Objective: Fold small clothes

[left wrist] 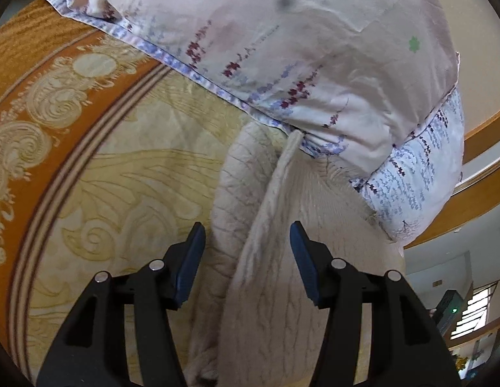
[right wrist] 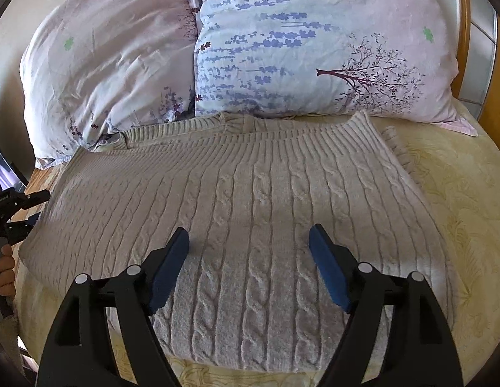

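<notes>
Over the sweater (right wrist: pixel 250 193), both tongs agape, empty.

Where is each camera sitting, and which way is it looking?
Left wrist: sits on the left gripper, looks down along the sweater's edge toward a pillow; its open jaws show.
Right wrist: sits on the right gripper, looks across the flat sweater toward two pillows; its open jaws, plus the left gripper and hand at the left edge.
Both share: sweater, pillows, patterned bedspread.
</notes>
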`<action>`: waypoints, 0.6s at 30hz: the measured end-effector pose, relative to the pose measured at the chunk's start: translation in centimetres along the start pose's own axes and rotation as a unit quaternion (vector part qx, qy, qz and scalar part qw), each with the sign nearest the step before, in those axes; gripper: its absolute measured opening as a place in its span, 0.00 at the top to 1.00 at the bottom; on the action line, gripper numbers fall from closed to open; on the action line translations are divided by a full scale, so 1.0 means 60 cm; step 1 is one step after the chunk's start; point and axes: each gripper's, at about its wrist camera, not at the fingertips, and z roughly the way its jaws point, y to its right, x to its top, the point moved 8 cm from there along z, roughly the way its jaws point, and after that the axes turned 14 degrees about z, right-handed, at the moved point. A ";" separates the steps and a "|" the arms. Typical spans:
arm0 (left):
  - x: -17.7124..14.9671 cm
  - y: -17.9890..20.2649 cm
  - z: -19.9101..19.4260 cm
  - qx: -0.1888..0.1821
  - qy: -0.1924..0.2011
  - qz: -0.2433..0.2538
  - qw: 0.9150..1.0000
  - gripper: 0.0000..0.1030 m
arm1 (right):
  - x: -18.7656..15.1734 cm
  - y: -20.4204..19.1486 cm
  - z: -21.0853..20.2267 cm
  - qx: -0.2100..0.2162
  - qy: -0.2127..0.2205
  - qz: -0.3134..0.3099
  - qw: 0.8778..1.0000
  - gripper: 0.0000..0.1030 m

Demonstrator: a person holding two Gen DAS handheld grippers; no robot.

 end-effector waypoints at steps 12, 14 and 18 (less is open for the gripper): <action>-0.008 0.020 0.019 -0.023 0.006 -0.023 0.999 0.56 | 0.004 0.009 -0.007 0.028 -0.001 0.017 0.999 0.23; -0.008 0.022 0.022 -0.026 0.005 -0.026 0.999 0.57 | 0.004 0.009 -0.008 0.031 -0.001 0.018 0.999 0.23; -0.008 0.021 0.024 -0.030 0.005 -0.036 0.999 0.60 | 0.005 0.008 -0.009 0.033 0.000 0.018 0.999 0.23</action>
